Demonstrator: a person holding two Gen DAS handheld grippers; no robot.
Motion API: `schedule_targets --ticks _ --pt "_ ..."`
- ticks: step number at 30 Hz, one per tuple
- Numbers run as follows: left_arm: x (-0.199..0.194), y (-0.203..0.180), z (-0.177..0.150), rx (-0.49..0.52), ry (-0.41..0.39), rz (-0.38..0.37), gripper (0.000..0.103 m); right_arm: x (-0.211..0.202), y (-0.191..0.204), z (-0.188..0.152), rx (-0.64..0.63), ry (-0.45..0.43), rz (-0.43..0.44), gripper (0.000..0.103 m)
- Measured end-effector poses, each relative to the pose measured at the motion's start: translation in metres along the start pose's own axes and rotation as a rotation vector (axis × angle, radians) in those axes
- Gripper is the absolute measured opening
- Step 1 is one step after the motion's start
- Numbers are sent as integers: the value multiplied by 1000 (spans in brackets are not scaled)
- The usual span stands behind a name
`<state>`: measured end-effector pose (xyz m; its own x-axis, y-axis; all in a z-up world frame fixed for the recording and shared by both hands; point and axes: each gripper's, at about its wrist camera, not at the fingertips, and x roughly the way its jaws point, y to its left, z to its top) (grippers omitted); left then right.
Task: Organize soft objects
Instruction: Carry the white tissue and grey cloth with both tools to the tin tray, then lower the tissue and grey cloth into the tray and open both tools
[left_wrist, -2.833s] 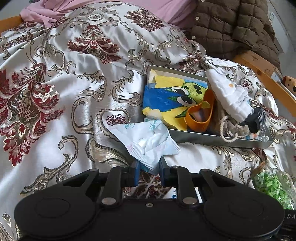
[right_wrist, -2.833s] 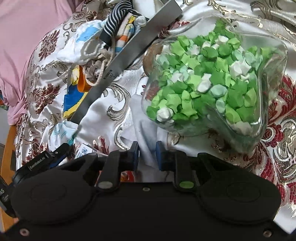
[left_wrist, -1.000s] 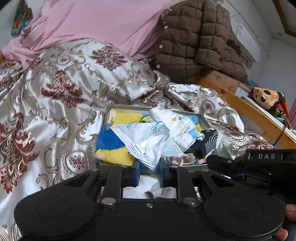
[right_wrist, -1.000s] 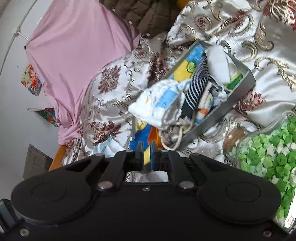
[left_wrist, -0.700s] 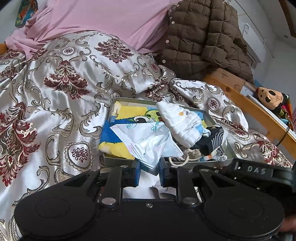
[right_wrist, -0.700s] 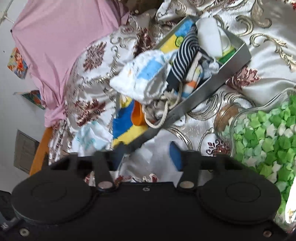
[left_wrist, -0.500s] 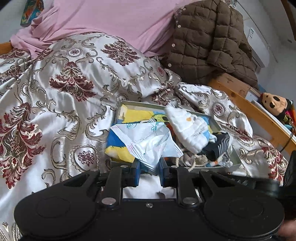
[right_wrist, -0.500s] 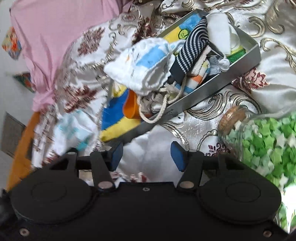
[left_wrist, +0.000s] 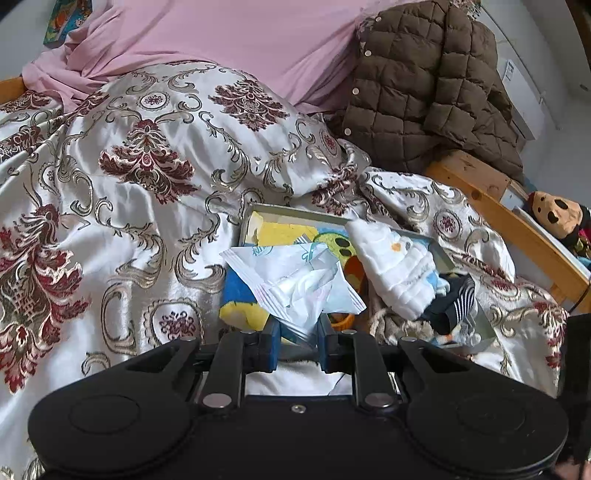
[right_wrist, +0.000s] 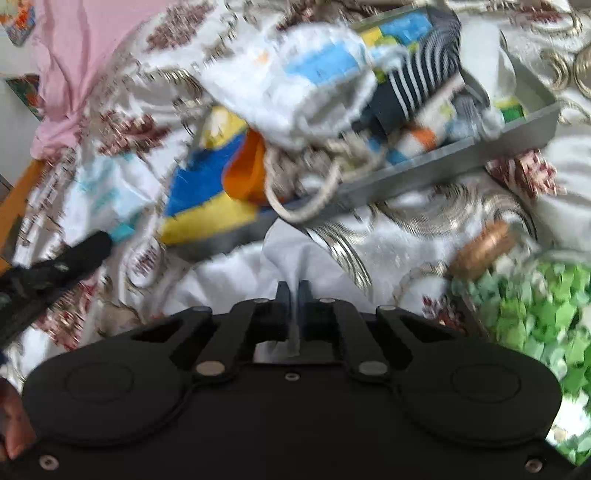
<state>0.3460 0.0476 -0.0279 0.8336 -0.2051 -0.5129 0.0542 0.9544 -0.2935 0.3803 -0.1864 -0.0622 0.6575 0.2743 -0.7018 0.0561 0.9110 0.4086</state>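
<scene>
My left gripper (left_wrist: 297, 347) is shut on a crumpled white-and-blue tissue pack (left_wrist: 295, 284), held just in front of a grey metal tray (left_wrist: 295, 211). The tray (right_wrist: 443, 170) holds a yellow-and-blue cartoon towel (left_wrist: 240, 302), a white padded cloth bundle (left_wrist: 395, 269), a striped sock (right_wrist: 424, 85), an orange piece (right_wrist: 245, 177) and a rope (right_wrist: 306, 206). My right gripper (right_wrist: 294, 295) is shut, pinching a fold of the white cloth (right_wrist: 295, 254) that lies on the bedspread before the tray. This view is motion-blurred.
A patterned satin bedspread (left_wrist: 129, 221) covers the bed. A glass jar of green paper stars (right_wrist: 535, 314) with a cork (right_wrist: 484, 251) lies right of my right gripper. A brown quilted jacket (left_wrist: 424, 92), a wooden bed rail (left_wrist: 517, 229) and a plush toy (left_wrist: 557, 218) are at the back right.
The right jaws swung wide open, then closed again on the white cloth as that gripper dropped toward the tray's front. The left gripper kept its hold on the tissue pack and drifted slightly.
</scene>
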Motion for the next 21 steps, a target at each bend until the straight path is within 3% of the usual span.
schedule_targets --ticks 6,14,17,21 --pt "2 9 10 -35 -27 5 21 -21 20 24 24 -128 150 0" --pt "14 14 23 -37 -60 21 21 -37 39 61 -5 -380 345 0" --pt "28 13 23 -22 -57 34 21 -24 35 67 -4 -381 340 0" --pt "52 12 21 -22 -13 39 21 7 21 67 51 -293 319 0"
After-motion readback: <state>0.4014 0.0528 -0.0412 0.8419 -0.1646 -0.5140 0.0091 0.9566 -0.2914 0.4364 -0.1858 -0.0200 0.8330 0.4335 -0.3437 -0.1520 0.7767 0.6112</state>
